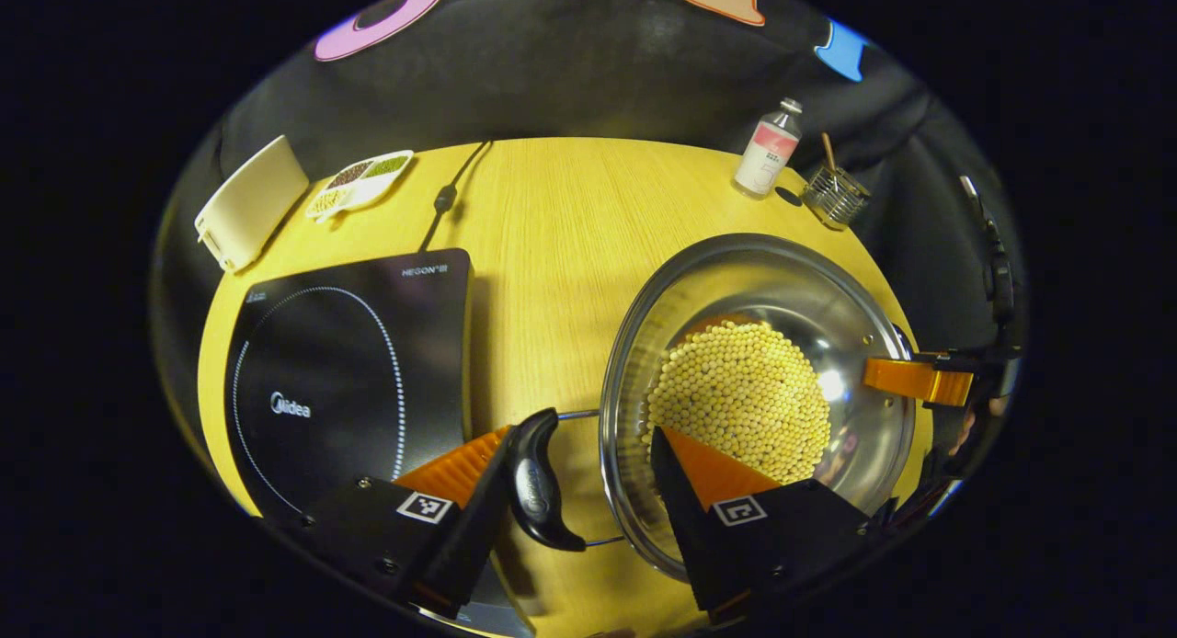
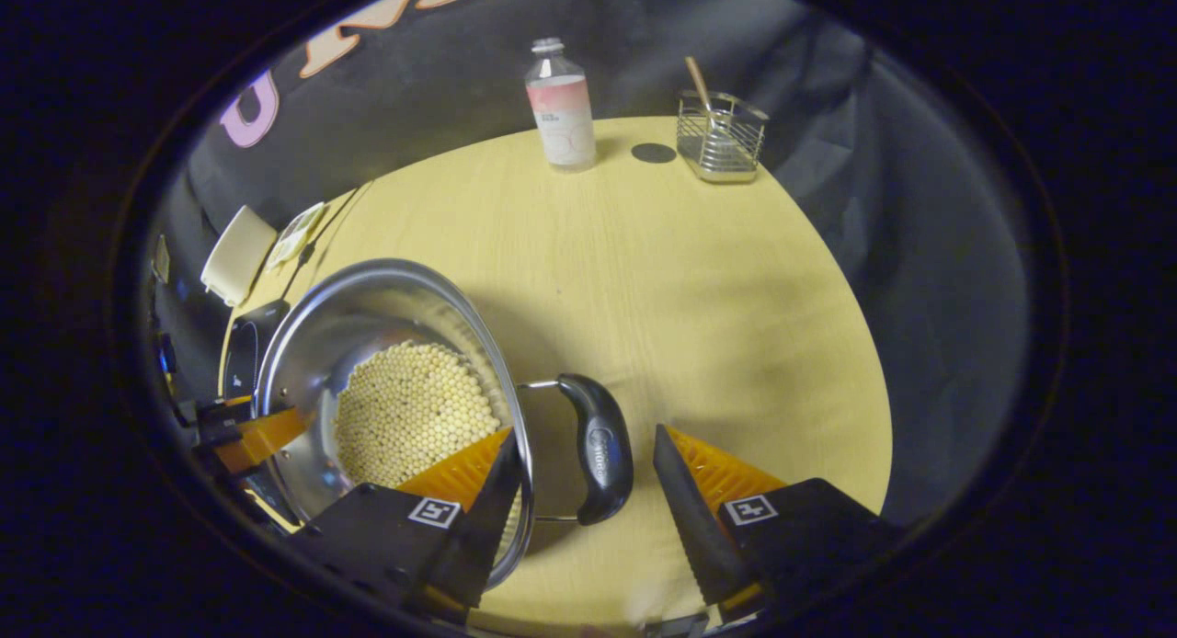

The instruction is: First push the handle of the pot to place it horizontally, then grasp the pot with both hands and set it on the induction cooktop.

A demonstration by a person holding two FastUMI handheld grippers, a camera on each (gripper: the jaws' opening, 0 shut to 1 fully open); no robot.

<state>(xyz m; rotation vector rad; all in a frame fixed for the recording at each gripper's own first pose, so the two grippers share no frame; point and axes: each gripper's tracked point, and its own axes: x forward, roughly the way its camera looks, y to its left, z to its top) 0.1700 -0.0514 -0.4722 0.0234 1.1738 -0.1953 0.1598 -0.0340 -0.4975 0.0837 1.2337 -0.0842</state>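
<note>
Steel pot (image 1: pixel 759 390) on surface (image 1: pixel 552 215), just right of induction cooktop (image 1: pixel 349 371); part-filled with pale beads (image 1: pixel 740 404), so probably heavy and apt to shift if tilted; polished wall likely slippery. Left gripper (image 1: pixel 588 477) released, fingers straddling left handle (image 1: pixel 538 482); right gripper (image 2: pixel 584 463) released around right handle (image 2: pixel 598 447). Best hold: both loop handles, kept level.

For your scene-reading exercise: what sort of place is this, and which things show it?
Probably a mock kitchen table in a booth: an induction cooktop, a steel pot of beans, and a wire utensil holder.
</note>
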